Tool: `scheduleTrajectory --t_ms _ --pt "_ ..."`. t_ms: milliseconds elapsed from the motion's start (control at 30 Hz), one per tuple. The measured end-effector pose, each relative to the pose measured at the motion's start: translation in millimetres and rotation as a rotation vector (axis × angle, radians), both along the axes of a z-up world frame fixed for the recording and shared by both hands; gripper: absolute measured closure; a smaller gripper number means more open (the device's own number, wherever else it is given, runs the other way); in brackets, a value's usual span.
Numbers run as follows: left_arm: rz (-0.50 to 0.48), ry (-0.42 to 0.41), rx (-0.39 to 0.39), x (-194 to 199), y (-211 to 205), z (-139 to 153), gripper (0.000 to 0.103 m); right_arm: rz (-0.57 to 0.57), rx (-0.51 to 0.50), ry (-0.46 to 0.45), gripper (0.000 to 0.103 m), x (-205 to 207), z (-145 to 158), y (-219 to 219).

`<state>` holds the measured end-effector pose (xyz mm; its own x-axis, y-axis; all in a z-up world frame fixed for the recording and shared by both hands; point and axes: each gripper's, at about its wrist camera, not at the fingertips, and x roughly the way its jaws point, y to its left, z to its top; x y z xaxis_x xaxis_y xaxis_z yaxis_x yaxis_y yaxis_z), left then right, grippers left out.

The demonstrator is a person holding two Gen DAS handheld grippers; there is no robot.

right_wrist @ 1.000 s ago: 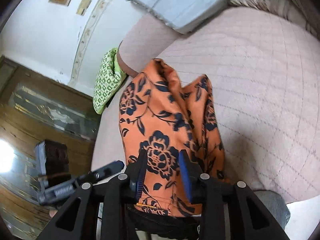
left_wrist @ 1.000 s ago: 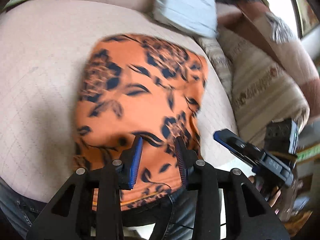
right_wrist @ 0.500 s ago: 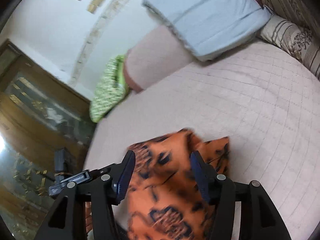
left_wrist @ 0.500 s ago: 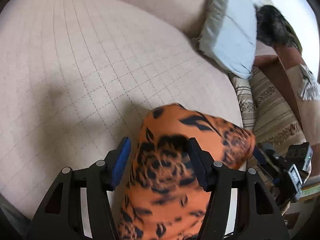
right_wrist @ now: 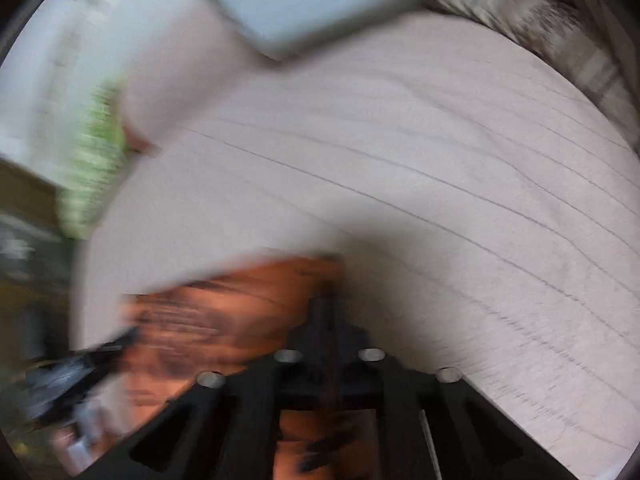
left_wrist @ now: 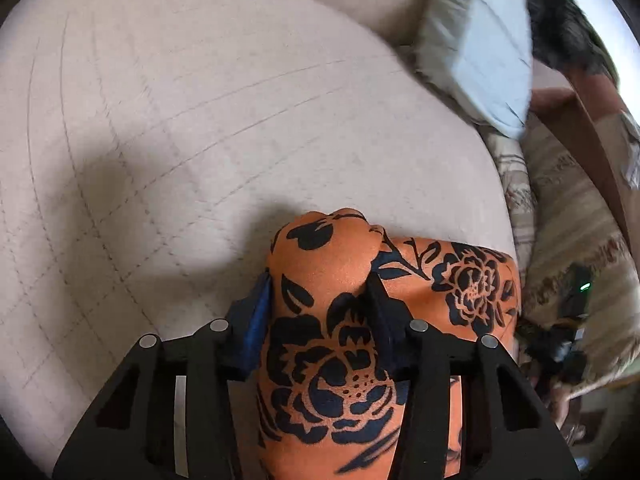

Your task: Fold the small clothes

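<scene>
The orange floral garment (left_wrist: 336, 344) is gripped by both the left claw (left_wrist: 320, 292) and the right claw (right_wrist: 326, 300), lifted over the quilted bed (left_wrist: 160, 140) for folding.

The left gripper (left_wrist: 320, 292) clamped a bunched fold of the orange floral garment (left_wrist: 332, 360) above the quilted beige bedspread (left_wrist: 180, 120), a pale pillow (left_wrist: 488, 48) beyond.

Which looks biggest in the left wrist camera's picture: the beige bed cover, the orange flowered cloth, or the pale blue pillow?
1. Beige bed cover, which fills most of the view.
2. Orange flowered cloth, though it sits right at the lens, between the jaws, so it looks enlarged.
3. Pale blue pillow, which lies farther off and may really be larger.
</scene>
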<state>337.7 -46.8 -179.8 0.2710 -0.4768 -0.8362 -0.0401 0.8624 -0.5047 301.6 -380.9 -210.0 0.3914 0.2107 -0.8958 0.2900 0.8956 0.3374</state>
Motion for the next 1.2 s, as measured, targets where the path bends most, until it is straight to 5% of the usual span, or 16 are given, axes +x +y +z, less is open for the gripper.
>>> scheduleTrajectory --t_ms 33,67,133,333,400,433,467,700,800,867,900,1000,1200 --pt "0.015 0.009 -0.030 -3 5 4 0.058 -0.018 -0.048 0.043 0.103 5 -18 -2" --pt "0.005 -0.002 -0.028 -6 5 9 0.056 -0.042 0.025 0.038 0.103 3 -25 -8" --pt "-0.017 -0.047 -0.016 -17 7 26 0.055 -0.041 0.194 -0.090 0.103 -13 -6 -15" --pt "-0.014 -0.063 -0.071 -63 33 42 0.047 0.017 0.332 -0.385 0.096 -78 63 -5" --pt "-0.007 -0.061 -0.062 -87 39 39 0.047 0.045 0.333 -0.441 0.066 -99 74 8" --pt "-0.010 -0.056 -0.060 -98 40 36 0.047 0.041 0.329 -0.446 0.033 -109 73 12" --pt "-0.014 -0.046 -0.054 -111 42 34 0.047 0.027 0.321 -0.446 0.025 -117 72 20" --pt "-0.032 0.003 -0.028 -181 45 18 0.047 -0.008 0.244 -0.274 0.030 -171 31 41" --pt "-0.023 0.040 0.017 -181 35 4 0.047 -0.023 0.103 -0.146 0.060 -174 7 40" --pt "-0.034 0.055 0.037 -181 29 -3 0.048 -0.027 0.157 -0.134 0.087 -177 -7 36" --pt "-0.032 0.052 0.056 -182 27 -3 0.049 -0.037 0.187 -0.135 0.090 -179 -13 34" --pt "-0.039 0.041 0.088 -184 18 -3 0.056 -0.056 0.123 -0.174 0.095 -187 -5 34" --pt "-0.047 0.036 0.211 -186 -2 -2 0.056 -0.081 0.086 -0.087 0.095 -175 -15 36"
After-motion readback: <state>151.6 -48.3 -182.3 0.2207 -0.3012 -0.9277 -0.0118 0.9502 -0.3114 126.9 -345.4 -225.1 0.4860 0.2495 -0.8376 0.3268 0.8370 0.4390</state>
